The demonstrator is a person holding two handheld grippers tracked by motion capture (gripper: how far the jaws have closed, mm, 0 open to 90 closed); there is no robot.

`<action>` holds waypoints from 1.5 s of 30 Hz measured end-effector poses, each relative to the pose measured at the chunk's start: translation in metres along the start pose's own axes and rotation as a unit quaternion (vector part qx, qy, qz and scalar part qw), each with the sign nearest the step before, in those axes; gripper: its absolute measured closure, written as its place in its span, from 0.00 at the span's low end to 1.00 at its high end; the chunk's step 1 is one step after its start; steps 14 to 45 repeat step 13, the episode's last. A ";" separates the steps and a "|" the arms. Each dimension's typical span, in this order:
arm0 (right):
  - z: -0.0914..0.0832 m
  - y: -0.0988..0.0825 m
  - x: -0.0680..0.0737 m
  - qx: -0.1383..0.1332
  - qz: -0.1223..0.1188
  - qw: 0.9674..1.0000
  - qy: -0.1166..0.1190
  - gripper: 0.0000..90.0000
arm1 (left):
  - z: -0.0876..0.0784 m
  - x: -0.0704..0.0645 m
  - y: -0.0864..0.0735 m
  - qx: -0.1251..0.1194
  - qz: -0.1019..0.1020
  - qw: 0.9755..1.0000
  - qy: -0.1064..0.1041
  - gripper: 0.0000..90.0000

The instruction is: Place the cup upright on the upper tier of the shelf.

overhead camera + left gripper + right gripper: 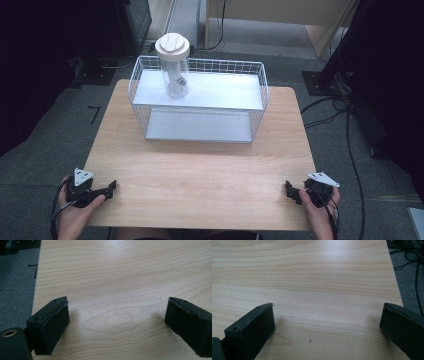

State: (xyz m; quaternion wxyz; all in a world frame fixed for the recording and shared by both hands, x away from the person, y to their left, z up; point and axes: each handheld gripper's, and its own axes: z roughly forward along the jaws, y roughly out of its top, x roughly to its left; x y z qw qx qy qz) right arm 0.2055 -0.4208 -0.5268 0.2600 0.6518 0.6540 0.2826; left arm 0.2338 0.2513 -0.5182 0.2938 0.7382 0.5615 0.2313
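While both grippers rest at the near corners of the counter [200, 170], nothing of the work appears begun: the clear bottle [176, 75] stands upright on the upper shelf of the white wire rack [260, 95], toward its left end, well apart from either hand. The left gripper [111, 188] sits at the near left edge, its jaws released and spread wide with bare wood between them, as the left gripper view shows. The right gripper [289, 188] sits at the near right edge, likewise released and holding nothing. Judging from this, reaching for the bottle and whatever follows is all left to do.

The counter is pale wood laminate with a fine, flowing grain and rounded corners. The rack is a box of thin white wire mesh with two flat, matte pale shelves, one above the other; the lower shelf is bare. The bottle is a transparent cylinder, probably plastic, capped by a broad, round cream lid [172, 46] wider than the body. The jaws are blocky black pads with a dull, slightly rough face.
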 end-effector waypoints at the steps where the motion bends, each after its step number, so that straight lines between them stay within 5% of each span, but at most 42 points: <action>1: 0.000 0.000 0.000 0.000 0.000 1.000 0.000 0.00 | 0.000 0.000 0.000 0.001 0.002 1.000 -0.001 0.04; 5: 0.000 0.000 0.000 -0.002 -0.002 1.000 -0.002 0.00 | 0.001 0.000 0.000 0.003 0.002 1.000 0.000 0.03; 10: 0.000 0.000 0.002 -0.002 0.007 1.000 -0.009 0.00 | 0.001 -0.001 0.001 0.003 -0.024 0.999 0.022 0.02; 45: 0.000 0.000 0.002 -0.002 0.007 1.000 -0.009 0.00 | 0.003 -0.004 0.002 0.007 -0.013 1.000 0.013 0.00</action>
